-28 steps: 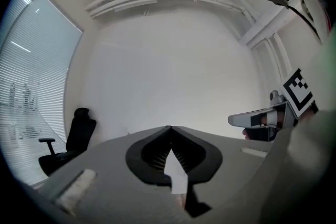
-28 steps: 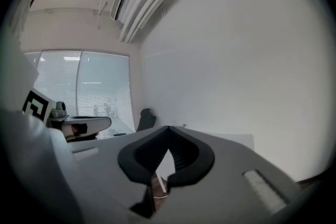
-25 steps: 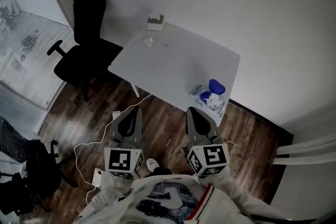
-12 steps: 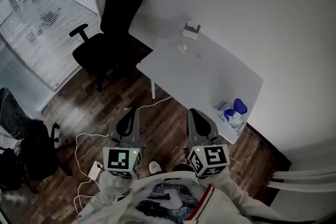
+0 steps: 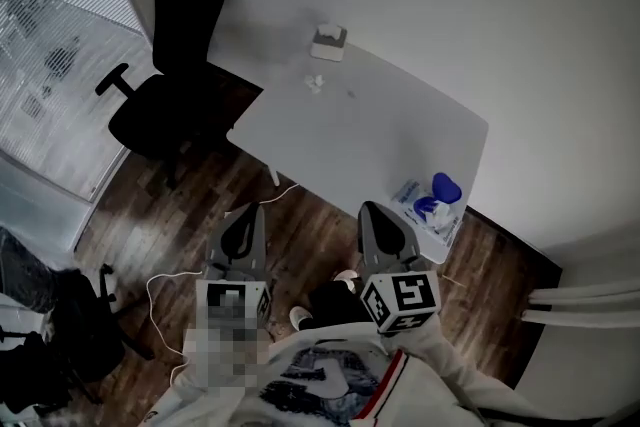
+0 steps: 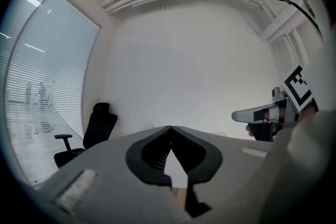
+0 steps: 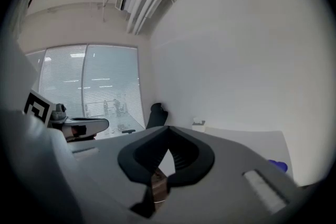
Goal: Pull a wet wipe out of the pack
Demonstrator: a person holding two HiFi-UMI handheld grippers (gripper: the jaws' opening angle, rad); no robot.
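Observation:
The wet wipe pack (image 5: 430, 202), white with an open blue lid, lies at the near right corner of the white table (image 5: 350, 135). Its lid (image 7: 279, 166) shows as a blue spot low at the right in the right gripper view. Both grippers hang over the wood floor, short of the table, with nothing in them. My left gripper (image 5: 250, 215) is shut, its tips meeting (image 6: 169, 127). My right gripper (image 5: 374, 215) is shut too (image 7: 168, 127), and the pack lies ahead of it, a little to the right.
A white tissue box (image 5: 328, 41) stands at the table's far corner, with a crumpled white wipe (image 5: 315, 82) near it. A black office chair (image 5: 165, 80) stands left of the table. A white cable (image 5: 190, 260) trails on the floor. Blinds (image 5: 50, 75) fill the left side.
The head view has swung about; the table and pack now sit a little lower and further right than a second ago. Both grippers keep their place in the view and stay shut.

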